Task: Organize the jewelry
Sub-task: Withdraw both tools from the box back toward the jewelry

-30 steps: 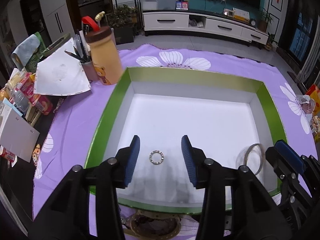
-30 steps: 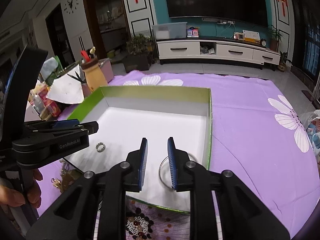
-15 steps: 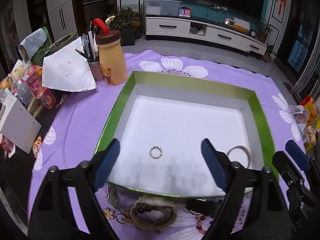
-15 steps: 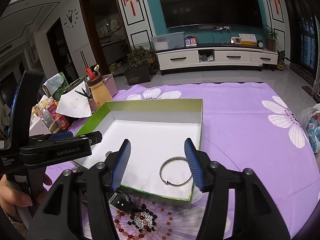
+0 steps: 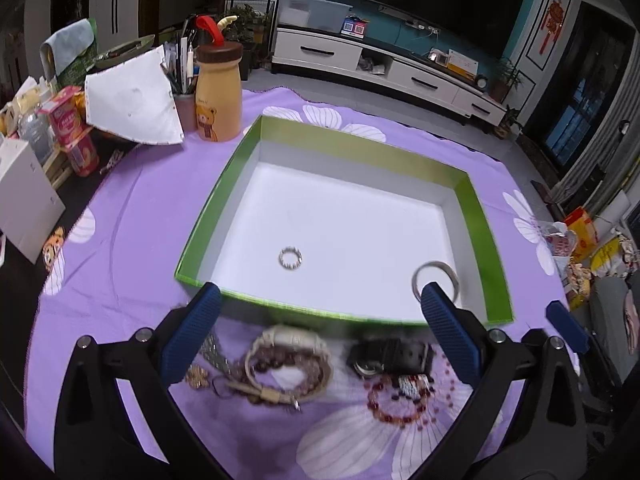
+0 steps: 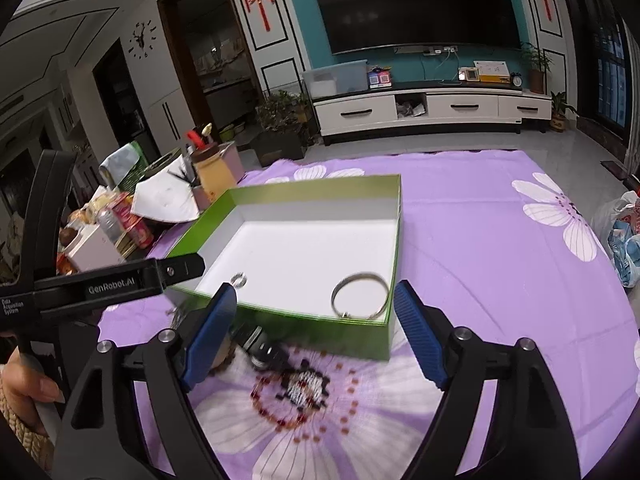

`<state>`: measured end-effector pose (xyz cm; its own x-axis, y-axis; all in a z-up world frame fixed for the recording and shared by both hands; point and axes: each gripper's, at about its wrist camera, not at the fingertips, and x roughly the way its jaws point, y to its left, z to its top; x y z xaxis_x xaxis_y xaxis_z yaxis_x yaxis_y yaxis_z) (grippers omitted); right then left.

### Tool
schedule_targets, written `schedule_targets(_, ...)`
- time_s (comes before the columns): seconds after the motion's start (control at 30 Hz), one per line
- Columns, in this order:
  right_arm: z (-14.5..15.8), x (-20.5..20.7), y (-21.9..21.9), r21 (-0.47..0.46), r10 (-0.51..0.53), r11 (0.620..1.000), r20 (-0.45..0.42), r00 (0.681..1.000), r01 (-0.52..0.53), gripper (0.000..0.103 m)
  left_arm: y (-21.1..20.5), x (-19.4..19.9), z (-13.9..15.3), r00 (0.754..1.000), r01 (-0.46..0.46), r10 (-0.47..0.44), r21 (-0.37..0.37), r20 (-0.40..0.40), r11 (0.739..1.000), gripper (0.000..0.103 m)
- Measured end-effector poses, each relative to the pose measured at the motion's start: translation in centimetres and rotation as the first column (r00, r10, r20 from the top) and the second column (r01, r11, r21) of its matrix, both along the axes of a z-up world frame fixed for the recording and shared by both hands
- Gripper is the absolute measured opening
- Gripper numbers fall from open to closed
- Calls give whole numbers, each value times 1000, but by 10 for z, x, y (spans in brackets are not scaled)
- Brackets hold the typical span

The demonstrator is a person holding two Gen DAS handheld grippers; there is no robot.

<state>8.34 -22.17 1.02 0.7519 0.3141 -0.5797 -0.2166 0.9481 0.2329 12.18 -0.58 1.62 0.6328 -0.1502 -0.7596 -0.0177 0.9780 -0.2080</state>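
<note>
On the purple flowered cloth (image 5: pixel 132 216) that covers the tabletop sits a big green box (image 5: pixel 484 224) with a white inside. Two pieces of jewelry lie in it: a small sparkly ring (image 5: pixel 290 258) near the front middle, and a silver bangle (image 6: pixel 360 295) by the front right corner. Your left gripper (image 5: pixel 320 332) hangs over the front edge of the box with its blue pads spread very wide. Its jaws are opening, and nothing is between them. Your right gripper (image 6: pixel 316 336) is just beside it, and its jaws are opening too, with nothing held. In front of the box, more jewelry waits on the cloth. You can see a cream watch (image 5: pixel 292 336) lying on a ring of brown beads, a black watch (image 5: pixel 390 356), a red bead bracelet (image 5: pixel 396 400) and a small gold piece (image 5: pixel 196 376). They look a bit blurry. At the far left corner of the box stands a tan bottle (image 5: pixel 218 96) with a bear on it, next to a cup of pens (image 5: pixel 182 92). Your hand (image 6: pixel 20 384) shows at the left edge of the right wrist view, holding the left gripper's handle.
</note>
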Motion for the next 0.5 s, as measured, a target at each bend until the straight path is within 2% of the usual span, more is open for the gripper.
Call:
schedule_targets(0.3,-1,-37,-12,-1,41,999,-16,999,-41,84,4,-44,1,998,62,-61,-25,12,998,101)
schedule_targets(0.5,-18,-53,-45,62,6,998,-89,996,0,84,21,-67,3,997,79,-77,-73,31,994,101)
